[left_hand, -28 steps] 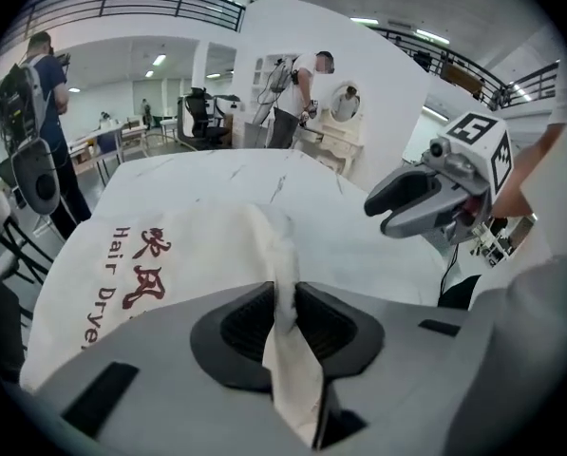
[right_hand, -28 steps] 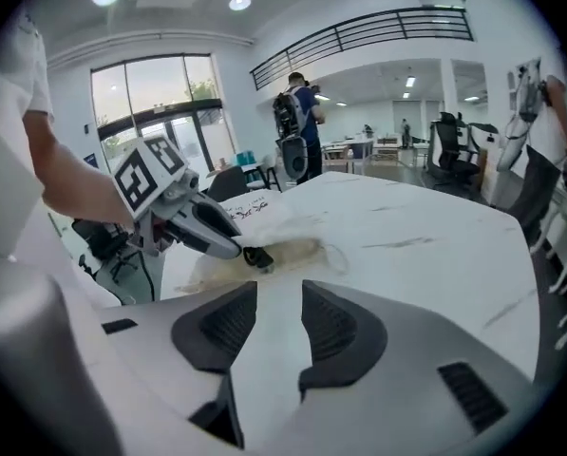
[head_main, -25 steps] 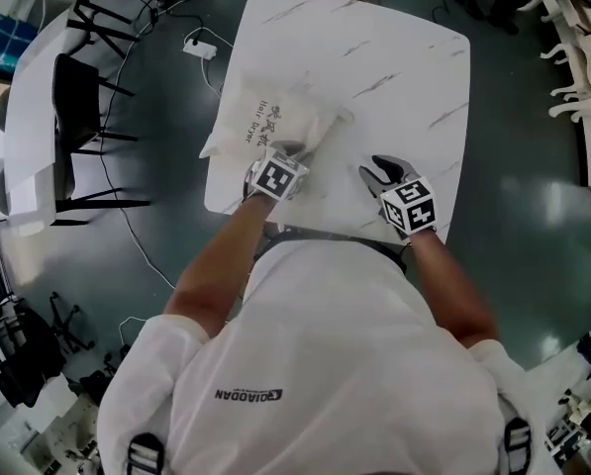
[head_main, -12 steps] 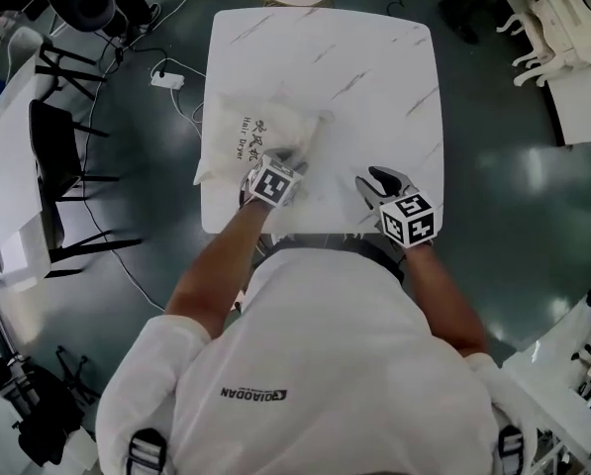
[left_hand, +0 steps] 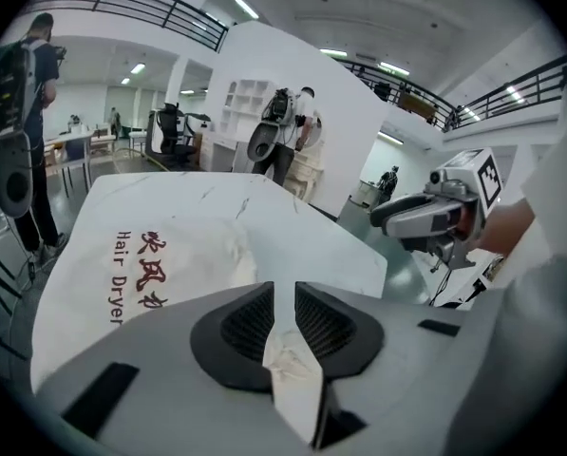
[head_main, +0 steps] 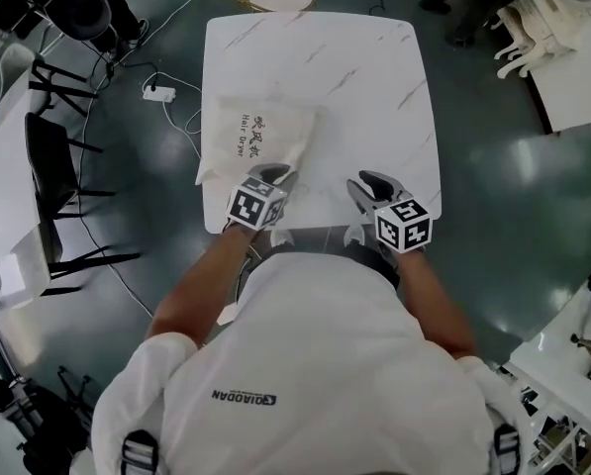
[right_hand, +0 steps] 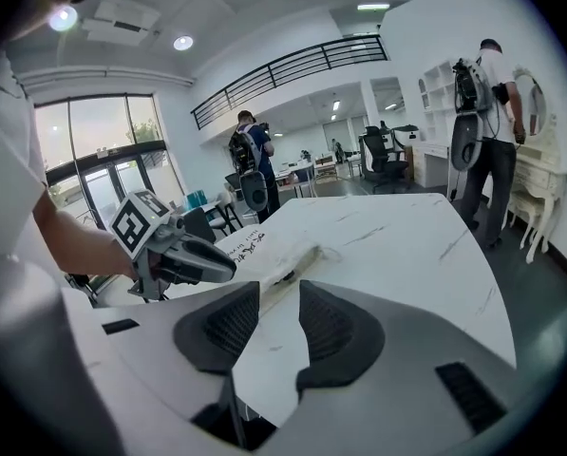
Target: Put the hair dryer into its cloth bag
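Cloth bag (head_main: 260, 137) printed "Hair Dryer" lies bulging on the left half of the white marble table (head_main: 374, 77), with a dark bit (right_hand: 285, 278) showing at its mouth. Left gripper (head_main: 266, 174) hangs at the bag's near edge; its jaws have just been closing to a narrow slit and we see nothing gripped. Right gripper (head_main: 367, 180) is well right of the bag over bare table, jaws apart and empty.

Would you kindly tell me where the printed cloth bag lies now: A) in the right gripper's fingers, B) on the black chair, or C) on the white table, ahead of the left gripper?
C: the cloth bag lies on the table ahead of the left gripper.
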A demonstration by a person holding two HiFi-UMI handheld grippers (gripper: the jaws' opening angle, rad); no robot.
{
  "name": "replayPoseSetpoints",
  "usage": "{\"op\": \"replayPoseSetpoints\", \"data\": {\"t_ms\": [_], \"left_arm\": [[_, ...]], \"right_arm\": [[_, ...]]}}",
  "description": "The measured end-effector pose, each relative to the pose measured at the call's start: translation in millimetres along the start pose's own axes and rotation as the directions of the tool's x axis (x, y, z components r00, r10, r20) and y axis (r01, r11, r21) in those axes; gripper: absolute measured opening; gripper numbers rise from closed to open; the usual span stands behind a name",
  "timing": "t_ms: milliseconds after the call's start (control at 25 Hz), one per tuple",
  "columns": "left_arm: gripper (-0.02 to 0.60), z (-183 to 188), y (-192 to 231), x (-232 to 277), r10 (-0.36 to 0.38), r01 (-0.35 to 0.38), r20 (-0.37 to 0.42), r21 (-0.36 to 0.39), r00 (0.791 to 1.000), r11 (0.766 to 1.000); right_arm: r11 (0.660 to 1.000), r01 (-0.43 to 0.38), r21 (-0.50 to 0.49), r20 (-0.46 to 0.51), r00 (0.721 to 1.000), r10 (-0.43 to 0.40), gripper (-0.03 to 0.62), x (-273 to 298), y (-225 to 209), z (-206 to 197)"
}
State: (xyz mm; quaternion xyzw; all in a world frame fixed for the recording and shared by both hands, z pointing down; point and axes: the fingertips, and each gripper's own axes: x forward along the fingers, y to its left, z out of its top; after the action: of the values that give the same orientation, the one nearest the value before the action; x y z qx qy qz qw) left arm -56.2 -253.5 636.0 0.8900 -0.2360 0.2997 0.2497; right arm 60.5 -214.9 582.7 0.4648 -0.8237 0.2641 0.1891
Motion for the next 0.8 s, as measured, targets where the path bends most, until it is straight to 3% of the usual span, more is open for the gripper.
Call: {"op": "replayPoseSetpoints", "data": {"t_ms": [160,360,600,800], "left_arm": [[0.047,4.5,-23.0,-30.8,0.012,-0.012,0.063,-0.012,0.998,1.0],[0.029,9.7,-56.6,-56.5,0.081,-0.072,0.135,-0.07,0.987,0.995],[0.029,12.6,-114.9,-58.4,0.179,-0.155,0.2,-0.129,0.963,0.979],[0.029,0.5,-170.8,-49.1,0.25,-0.222,0.192,-0.154,0.949,0.963]], "right_arm": [[0.999,-0.046,-0.022,0.04,0.998,0.047,0.128,-13.2,10.5,13.5],[0.991,-0.125,-0.044,0.05,0.991,0.127,0.027,-37.5,21.4,16.5],[0.957,-0.273,-0.101,0.055,0.959,0.279,0.021,-82.7,26.4,7.4],[0.931,-0.336,-0.141,0.023,0.939,0.342,0.021,-134.8,16.4,-22.2]]}}
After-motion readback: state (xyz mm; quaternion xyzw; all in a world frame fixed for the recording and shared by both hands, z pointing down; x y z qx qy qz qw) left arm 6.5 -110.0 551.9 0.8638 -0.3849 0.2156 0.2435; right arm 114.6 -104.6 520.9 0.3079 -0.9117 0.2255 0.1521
